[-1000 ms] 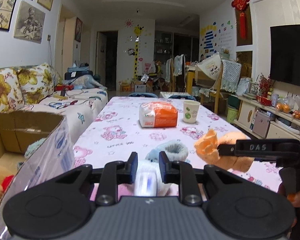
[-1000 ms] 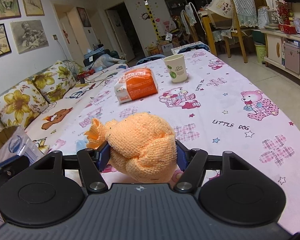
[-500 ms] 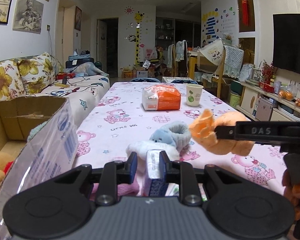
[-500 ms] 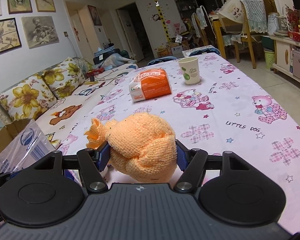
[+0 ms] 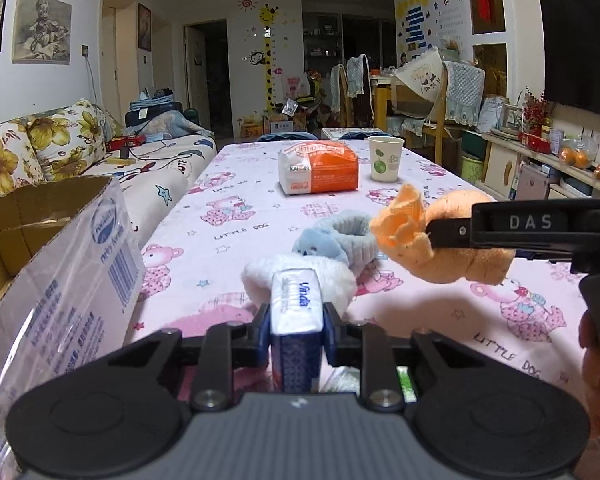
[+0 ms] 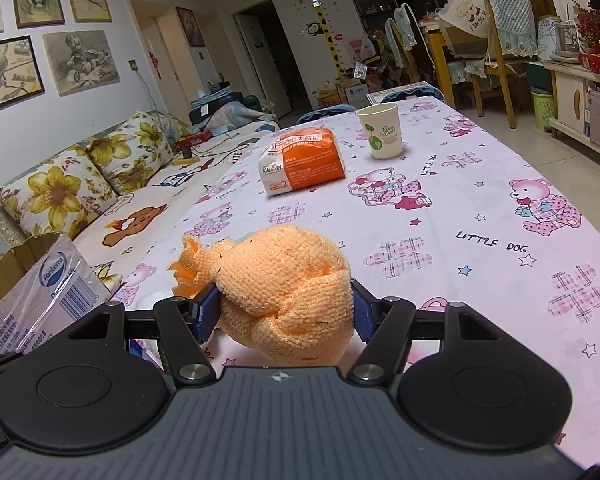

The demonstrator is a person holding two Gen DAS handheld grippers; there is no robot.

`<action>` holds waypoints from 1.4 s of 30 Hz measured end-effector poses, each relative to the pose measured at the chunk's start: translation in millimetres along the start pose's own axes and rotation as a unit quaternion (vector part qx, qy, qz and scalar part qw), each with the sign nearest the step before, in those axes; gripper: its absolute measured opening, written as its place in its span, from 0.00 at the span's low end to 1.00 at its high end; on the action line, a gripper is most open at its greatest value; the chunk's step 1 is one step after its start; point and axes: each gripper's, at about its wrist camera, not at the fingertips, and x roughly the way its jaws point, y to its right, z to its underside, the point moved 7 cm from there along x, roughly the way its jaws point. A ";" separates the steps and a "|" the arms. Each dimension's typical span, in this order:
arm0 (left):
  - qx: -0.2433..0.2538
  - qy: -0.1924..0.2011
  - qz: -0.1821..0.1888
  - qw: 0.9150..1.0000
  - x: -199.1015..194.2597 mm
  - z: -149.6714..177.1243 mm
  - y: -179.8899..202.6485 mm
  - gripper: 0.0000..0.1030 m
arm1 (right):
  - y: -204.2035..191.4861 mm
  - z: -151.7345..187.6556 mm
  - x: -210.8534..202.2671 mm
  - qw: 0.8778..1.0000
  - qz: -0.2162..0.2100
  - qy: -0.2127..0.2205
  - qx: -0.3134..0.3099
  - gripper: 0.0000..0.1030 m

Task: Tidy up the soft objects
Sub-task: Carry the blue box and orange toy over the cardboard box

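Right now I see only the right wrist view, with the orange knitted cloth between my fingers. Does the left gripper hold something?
Observer: Yes. The left gripper is shut on a small tissue pack, white and blue, printed "Vinda".
Operator: Do other soft things lie on the table? The cloth hides that part from me.
Observer: Two: a white fluffy piece just beyond the tissue pack, and a blue-grey plush piece behind it, both on the table.
Operator: Does my cloth touch them?
Observer: The orange knitted cloth is to their right. Its frill overlaps the blue-grey piece in the picture, so I cannot tell contact.
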 end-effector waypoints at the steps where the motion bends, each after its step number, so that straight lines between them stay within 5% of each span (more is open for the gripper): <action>1: -0.001 0.001 0.000 1.000 -0.8 -0.4 -0.4 0.22 | -0.7 0.1 -0.3 1.000 -0.001 -0.001 -0.001 0.79; 20: -0.074 0.133 -0.007 0.988 -66.0 -38.1 -44.1 0.21 | -37.8 -3.2 -18.2 0.998 -0.068 0.001 0.001 0.79; 31: -0.150 0.201 -0.062 0.966 -105.0 -45.8 -101.6 0.21 | -105.0 -6.2 -29.5 0.993 -0.119 0.014 -0.022 0.79; 42: -0.236 0.211 -0.119 0.941 -119.2 -34.3 -160.6 0.21 | -192.5 -20.5 -3.3 0.981 -0.178 0.009 -0.072 0.80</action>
